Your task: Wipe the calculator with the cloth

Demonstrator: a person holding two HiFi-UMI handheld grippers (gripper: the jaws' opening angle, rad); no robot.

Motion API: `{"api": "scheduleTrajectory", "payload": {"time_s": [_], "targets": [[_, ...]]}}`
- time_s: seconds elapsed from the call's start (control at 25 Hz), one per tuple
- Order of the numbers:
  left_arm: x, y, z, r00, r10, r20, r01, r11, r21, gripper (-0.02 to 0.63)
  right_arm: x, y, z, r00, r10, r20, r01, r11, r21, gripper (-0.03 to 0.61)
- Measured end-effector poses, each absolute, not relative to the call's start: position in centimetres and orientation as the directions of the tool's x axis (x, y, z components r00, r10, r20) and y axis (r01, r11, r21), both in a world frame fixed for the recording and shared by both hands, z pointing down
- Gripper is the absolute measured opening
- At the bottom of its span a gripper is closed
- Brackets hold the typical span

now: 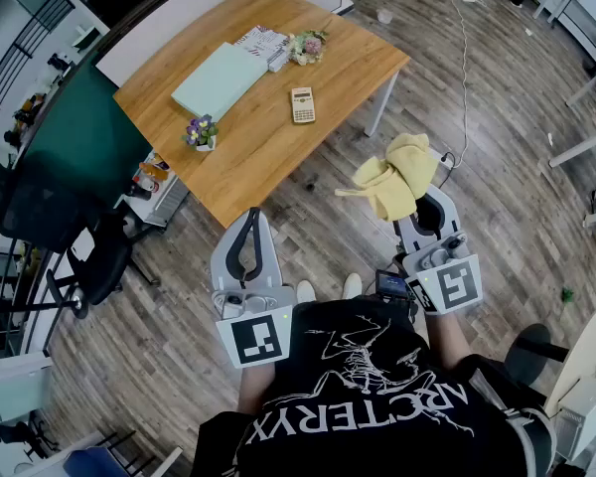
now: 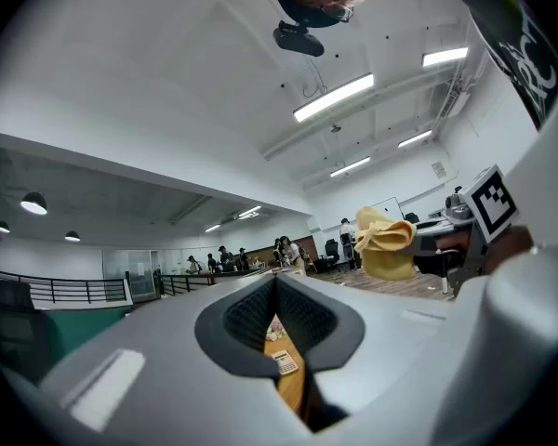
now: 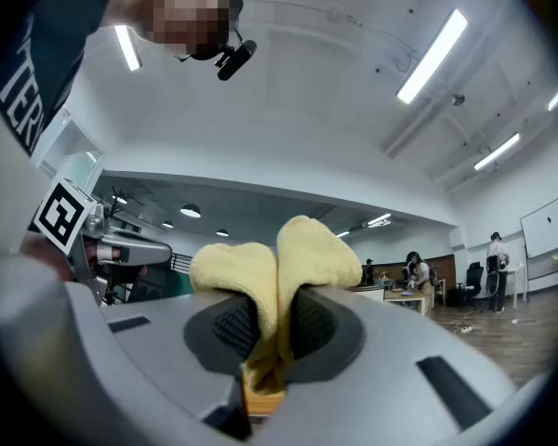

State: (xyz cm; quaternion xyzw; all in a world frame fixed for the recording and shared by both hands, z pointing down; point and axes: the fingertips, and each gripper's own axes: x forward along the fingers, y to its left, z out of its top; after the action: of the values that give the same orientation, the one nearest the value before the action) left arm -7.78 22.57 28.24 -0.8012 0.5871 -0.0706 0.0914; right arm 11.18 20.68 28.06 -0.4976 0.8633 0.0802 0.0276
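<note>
Jaws of my right gripper [image 1: 429,205] clamp one yellow cloth [image 1: 392,175]; my left gripper [image 1: 250,219] is clenched, empty. Both sit by my waist, facing one calculator [image 1: 302,105].

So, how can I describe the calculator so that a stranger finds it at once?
Look at the wooden table. Right of the pale green folder and nearer than the flower bunch lies the calculator. It is the only small beige slab with a keypad.
</note>
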Motion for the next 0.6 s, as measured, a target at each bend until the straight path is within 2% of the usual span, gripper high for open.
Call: {"api": "scheduleTrajectory", "payload": {"time_s": [0.6], "targets": [[-4.4,20.0,28.9,0.278,-0.960,0.017,-0.934,-0.275,-0.229,0.009,13.6,18.2,28.8,-0.549,-0.827,-0.121,-0.835,0.541,0.096,0.054]]}}
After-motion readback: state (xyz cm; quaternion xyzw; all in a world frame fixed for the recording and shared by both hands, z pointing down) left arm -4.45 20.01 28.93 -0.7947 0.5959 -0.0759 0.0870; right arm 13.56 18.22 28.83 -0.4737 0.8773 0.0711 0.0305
